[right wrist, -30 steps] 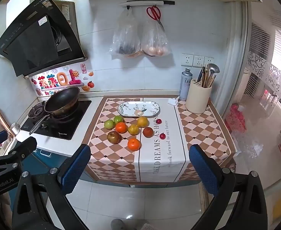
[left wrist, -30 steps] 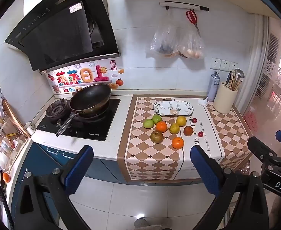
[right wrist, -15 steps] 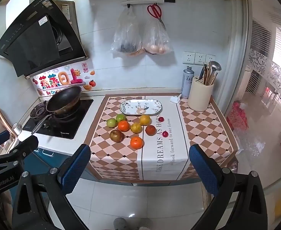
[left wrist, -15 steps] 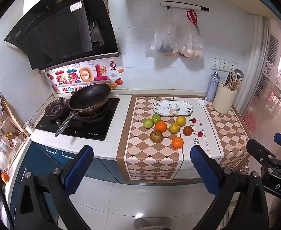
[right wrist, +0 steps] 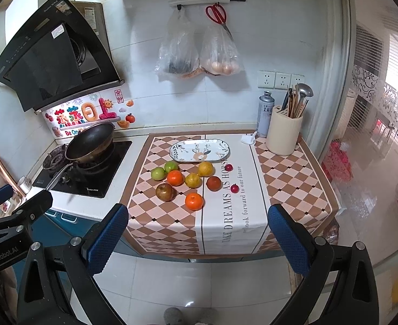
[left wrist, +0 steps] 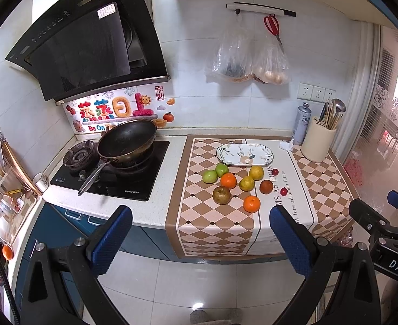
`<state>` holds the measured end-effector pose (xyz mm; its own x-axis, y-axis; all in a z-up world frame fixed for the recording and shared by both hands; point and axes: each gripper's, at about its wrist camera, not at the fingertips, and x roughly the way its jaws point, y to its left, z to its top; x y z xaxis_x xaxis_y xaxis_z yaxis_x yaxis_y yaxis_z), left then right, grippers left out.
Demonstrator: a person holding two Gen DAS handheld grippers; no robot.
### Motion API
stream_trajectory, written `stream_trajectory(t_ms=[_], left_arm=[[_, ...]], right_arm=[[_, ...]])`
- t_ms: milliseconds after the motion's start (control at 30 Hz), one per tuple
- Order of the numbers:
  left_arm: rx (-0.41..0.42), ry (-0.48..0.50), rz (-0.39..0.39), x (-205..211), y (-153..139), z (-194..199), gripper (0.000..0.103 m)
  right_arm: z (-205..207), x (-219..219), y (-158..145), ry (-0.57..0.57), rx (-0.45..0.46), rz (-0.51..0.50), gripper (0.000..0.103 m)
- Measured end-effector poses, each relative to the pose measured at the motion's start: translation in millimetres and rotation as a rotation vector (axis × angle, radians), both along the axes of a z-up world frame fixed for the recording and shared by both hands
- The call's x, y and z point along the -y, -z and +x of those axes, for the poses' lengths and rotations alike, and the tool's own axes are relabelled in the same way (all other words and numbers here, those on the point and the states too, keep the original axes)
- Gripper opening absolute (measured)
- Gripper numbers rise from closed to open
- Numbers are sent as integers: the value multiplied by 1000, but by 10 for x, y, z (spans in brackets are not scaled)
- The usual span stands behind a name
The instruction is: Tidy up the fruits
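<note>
Currently both grippers held back off the counter edge, over the tiled floor, nothing between the fingers. Left gripper [left wrist: 200,230]: jaws spread wide, blue pads [left wrist: 112,237] apart, empty. Right gripper [right wrist: 196,228]: jaws likewise spread wide, empty; also visible at 3 o'clock in the left wrist view [left wrist: 383,224]. Fruits clustered on the checkered cloth [right wrist: 155,216], all loose, none on the patterned plate [right wrist: 199,150], which sits at 12 o'clock of the cluster. From the right wrist view: two green apples [right wrist: 158,173] [right wrist: 171,166] at 10 o'clock of the group, touching or nearly so; orange [right wrist: 175,177] just beside them; yellow citrus [right wrist: 193,180] at centre, a second yellow one [right wrist: 205,169] at 1 o'clock of it, near the plate rim; brownish apple [right wrist: 164,191] at 8 o'clock; second orange [right wrist: 194,201] at 6 o'clock, nearest the counter edge; dark red fruit [right wrist: 213,183] at 3 o'clock on the white lettered strip; two small red fruits [right wrist: 228,167] [right wrist: 234,188] farther right, apart from the rest. Wok [right wrist: 90,143] on the stove at 9 o'clock of the cloth. Cream utensil holder [right wrist: 283,132] and grey can [right wrist: 265,113] at the cloth's far right corner. Two plastic bags [right wrist: 199,51] and red scissors [right wrist: 217,13] hanging from the wall rail at 12 o'clock.
</note>
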<state>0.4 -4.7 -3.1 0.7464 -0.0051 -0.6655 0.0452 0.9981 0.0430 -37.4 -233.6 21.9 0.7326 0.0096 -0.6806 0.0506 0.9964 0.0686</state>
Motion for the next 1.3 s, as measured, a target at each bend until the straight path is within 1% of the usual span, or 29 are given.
stream_trajectory(t_ms=[133, 267, 767, 800, 1300], left_arm=[[0, -1, -1, -13, -7, -2, 103], [-3, -4, 1, 65, -23, 25, 103], [-2, -2, -2, 25, 31, 49, 103], [1, -1, -3, -35, 92, 64, 103], [-2, -1, -3, -27, 75, 63, 103]], right_arm=[[5, -9, 7, -3, -2, 1, 103], [29, -22, 21, -6, -8, 4, 103], [51, -47, 34, -8, -11, 3, 103], [55, -46, 30, -8, -11, 3, 103], [61, -72, 25, -2, -12, 3, 103]])
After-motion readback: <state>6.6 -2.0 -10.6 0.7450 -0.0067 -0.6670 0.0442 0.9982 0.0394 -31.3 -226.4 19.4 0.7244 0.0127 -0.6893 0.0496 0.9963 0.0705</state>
